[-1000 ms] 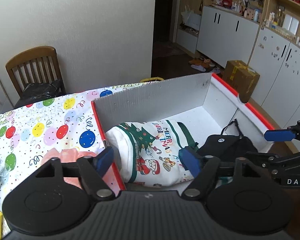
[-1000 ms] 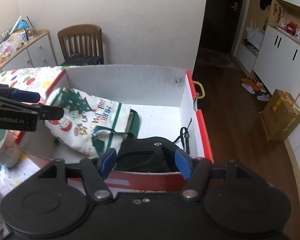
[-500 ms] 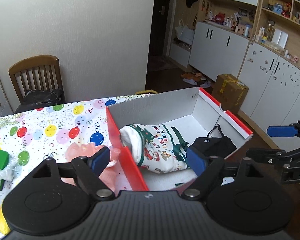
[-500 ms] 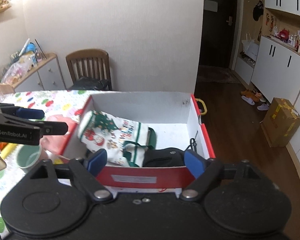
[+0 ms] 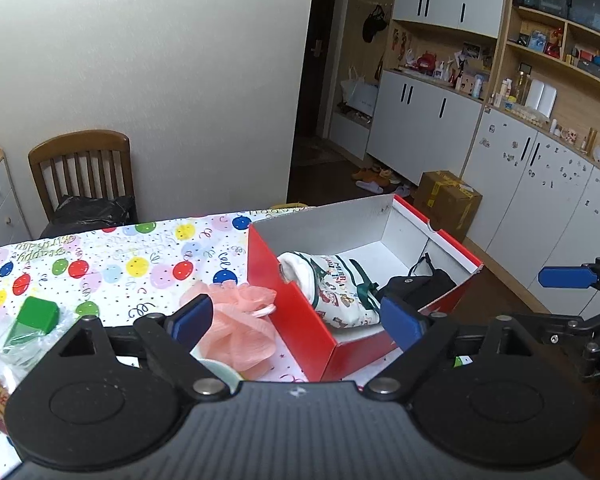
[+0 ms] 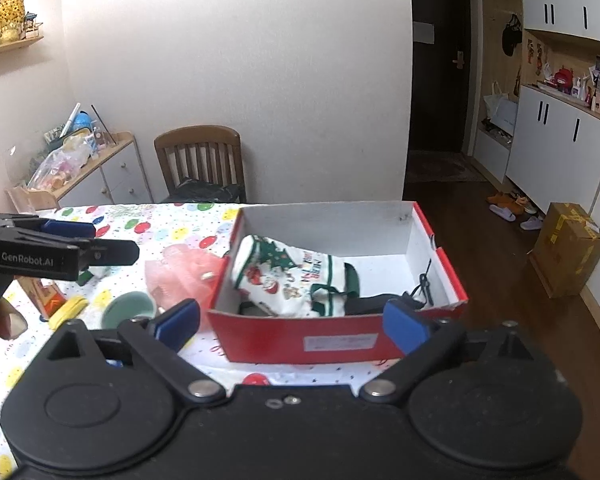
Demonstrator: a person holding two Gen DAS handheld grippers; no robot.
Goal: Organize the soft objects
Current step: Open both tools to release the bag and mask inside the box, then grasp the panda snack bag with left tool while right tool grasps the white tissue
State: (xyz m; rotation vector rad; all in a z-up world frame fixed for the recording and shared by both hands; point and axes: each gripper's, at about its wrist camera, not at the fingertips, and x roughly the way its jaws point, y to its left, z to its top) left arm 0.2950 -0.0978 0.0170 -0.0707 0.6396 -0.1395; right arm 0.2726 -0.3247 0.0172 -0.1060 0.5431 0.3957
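On my far left the green block (image 5: 36,316) sits in clear wrap on the balloon-print counter (image 5: 112,264). From the right wrist view I also see a yellow lid (image 6: 69,312) and a green cup (image 6: 129,310) near the counter's front edge, though they are blurred. Next comes the pink pouf (image 5: 242,326), lying on the counter just beside the red box (image 5: 300,320), against its left wall. My left tongs (image 5: 296,320) hang above the counter's near edge, their jaws opening and already wide, with nothing pinched between the blue pads; the pouf and the box's corner only show through the gap, farther off.

Inside the box, the white Christmas bag (image 5: 332,288) lies toward the left end, its green handle draped over the middle. To its right the black pouch (image 5: 416,284) rests against the near right corner, its cord running up the right wall. The back right part of the box floor is bare white.

My right tongs (image 6: 292,322) hover in front of the box's long red side, jaws also opening and spread wide, gripping nothing. In the left view their blue pad (image 5: 568,278) shows past the box's right end. A brown carton (image 5: 446,200) stands on the floor beyond.
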